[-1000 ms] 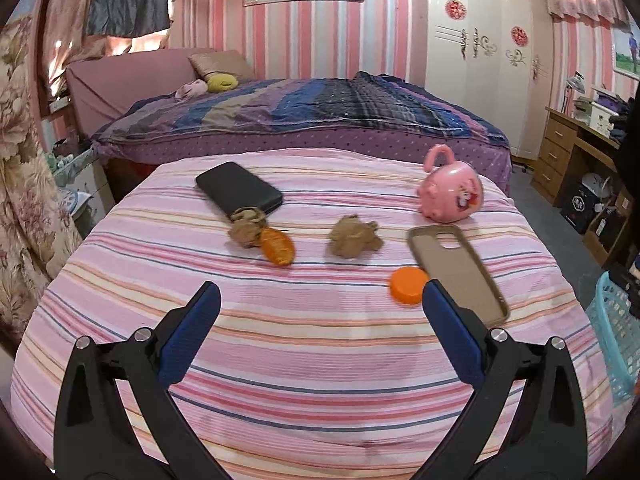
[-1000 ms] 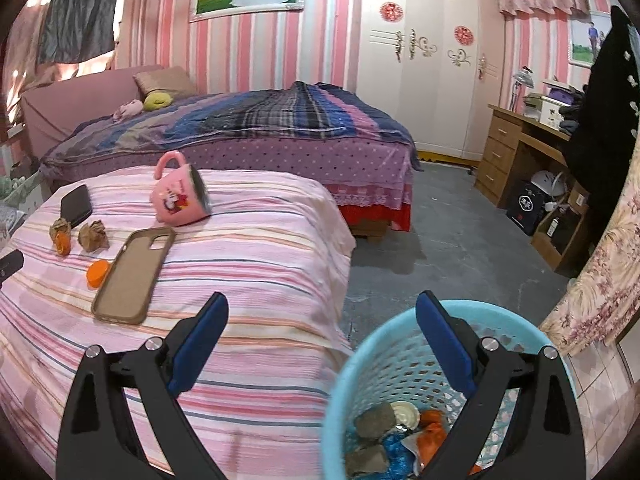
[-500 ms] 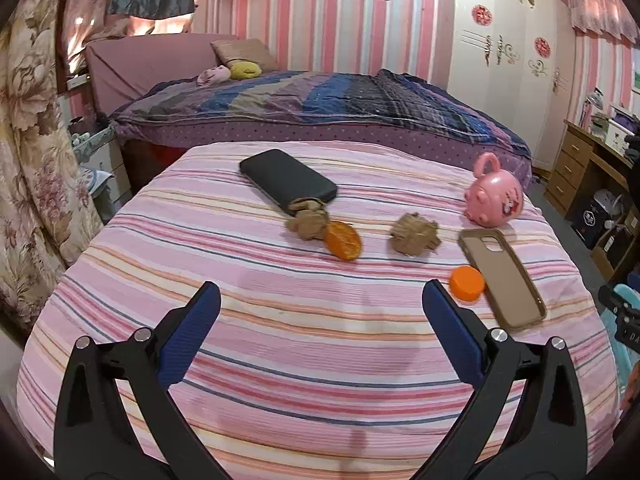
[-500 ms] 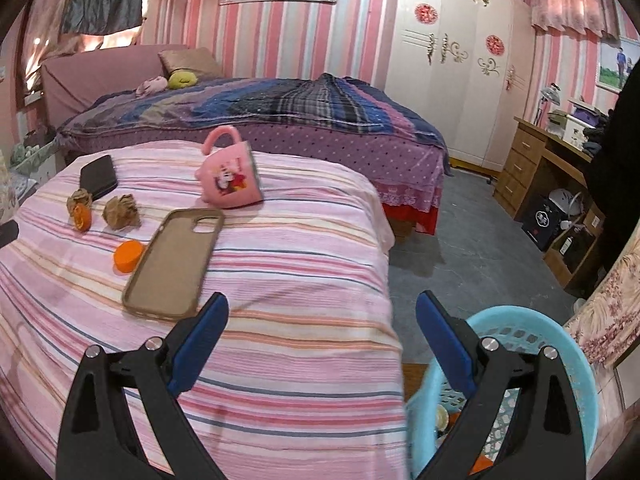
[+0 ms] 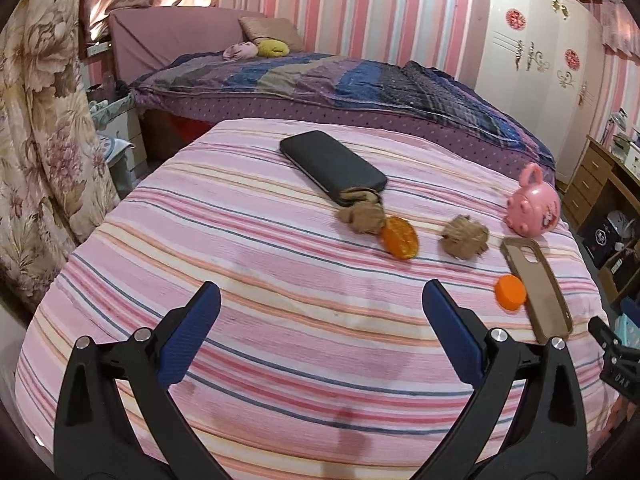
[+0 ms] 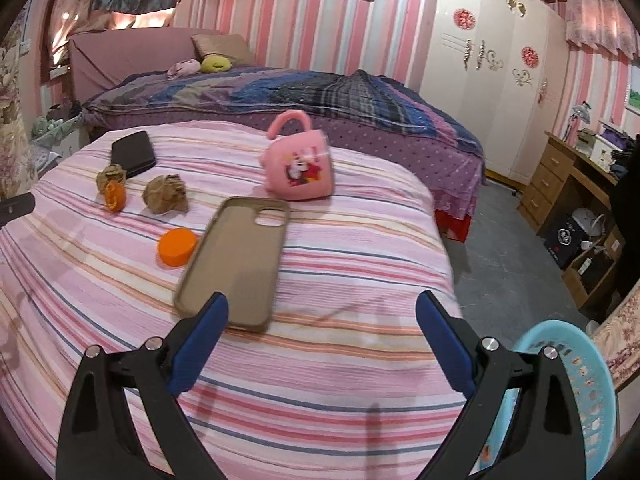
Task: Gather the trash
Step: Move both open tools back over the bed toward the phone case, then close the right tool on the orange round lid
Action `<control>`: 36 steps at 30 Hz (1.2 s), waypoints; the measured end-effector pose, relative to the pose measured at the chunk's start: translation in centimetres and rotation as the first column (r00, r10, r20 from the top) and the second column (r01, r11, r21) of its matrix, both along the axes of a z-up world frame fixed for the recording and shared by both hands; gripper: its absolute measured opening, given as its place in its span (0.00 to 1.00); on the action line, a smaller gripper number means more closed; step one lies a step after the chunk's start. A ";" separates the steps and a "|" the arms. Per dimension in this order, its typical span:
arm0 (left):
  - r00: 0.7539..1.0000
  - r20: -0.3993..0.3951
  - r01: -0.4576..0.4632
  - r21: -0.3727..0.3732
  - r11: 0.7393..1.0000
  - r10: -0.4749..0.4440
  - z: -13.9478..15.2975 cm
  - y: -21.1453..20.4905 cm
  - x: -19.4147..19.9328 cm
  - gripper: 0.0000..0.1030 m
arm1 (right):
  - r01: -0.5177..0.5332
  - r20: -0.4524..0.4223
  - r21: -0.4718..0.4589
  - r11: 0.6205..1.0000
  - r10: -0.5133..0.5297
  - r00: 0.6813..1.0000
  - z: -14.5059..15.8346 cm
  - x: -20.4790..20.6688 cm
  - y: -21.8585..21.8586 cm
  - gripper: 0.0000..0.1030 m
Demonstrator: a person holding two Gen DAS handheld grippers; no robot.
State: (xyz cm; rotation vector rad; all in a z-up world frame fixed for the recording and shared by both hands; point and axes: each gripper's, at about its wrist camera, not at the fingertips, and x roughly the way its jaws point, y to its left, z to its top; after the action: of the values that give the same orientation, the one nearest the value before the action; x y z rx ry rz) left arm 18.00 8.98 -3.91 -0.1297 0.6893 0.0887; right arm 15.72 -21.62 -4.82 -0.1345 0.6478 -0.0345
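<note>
On the striped cloth of the bench [image 5: 248,264], from left to right, lie a flat black phone [image 5: 332,166], a crumpled brown paper wad [image 5: 362,216] touching an orange peel [image 5: 399,238], a second paper ball [image 5: 464,237], a round orange cap [image 5: 510,292] just beside a smooth tan phone case [image 5: 536,288], and a glossy pink mug [image 5: 534,208] tipped on its side. The left claw [image 5: 320,320] hangs wide open and empty, aimed toward the wads, probably to take one next. The right claw [image 6: 322,330], likewise spread wide and holding nothing, hovers by the phone case at the near right, with the blue perforated plastic basket [image 6: 580,380] for the trash on the floor beside it.
</note>
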 end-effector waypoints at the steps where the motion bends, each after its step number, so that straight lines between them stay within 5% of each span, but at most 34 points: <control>1: 1.000 0.001 -0.013 -0.002 1.000 0.013 0.1 0.4 0.2 0.95 | -0.007 0.002 -0.006 1.000 0.007 1.000 0.0 0.2 0.4 0.90; 7: 0.999 -0.007 -0.053 -0.030 0.998 0.053 0.0 2.3 0.9 0.95 | -0.077 -0.005 -0.001 0.997 0.077 0.997 -0.3 1.9 3.2 0.90; 17: 0.995 -0.013 -0.102 0.022 0.995 0.102 -0.1 4.1 2.3 0.95 | -0.172 -0.060 -0.029 0.985 0.170 0.984 -1.3 5.4 8.0 0.88; 25: 0.992 -0.038 -0.118 0.000 0.993 0.118 -0.6 4.9 3.1 0.95 | -0.263 -0.112 0.063 0.963 0.269 0.957 -2.2 6.9 9.6 0.50; 36: 0.994 -0.037 -0.099 0.012 0.995 0.099 -0.5 4.2 3.2 0.95 | -0.258 -0.143 0.115 0.959 0.273 0.951 -3.0 6.3 9.8 0.42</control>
State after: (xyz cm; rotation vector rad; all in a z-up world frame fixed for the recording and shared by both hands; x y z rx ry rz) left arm 21.19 13.14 -4.46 -0.1524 0.7195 0.1903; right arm 22.01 -11.81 -7.81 -0.1330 0.7830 0.2695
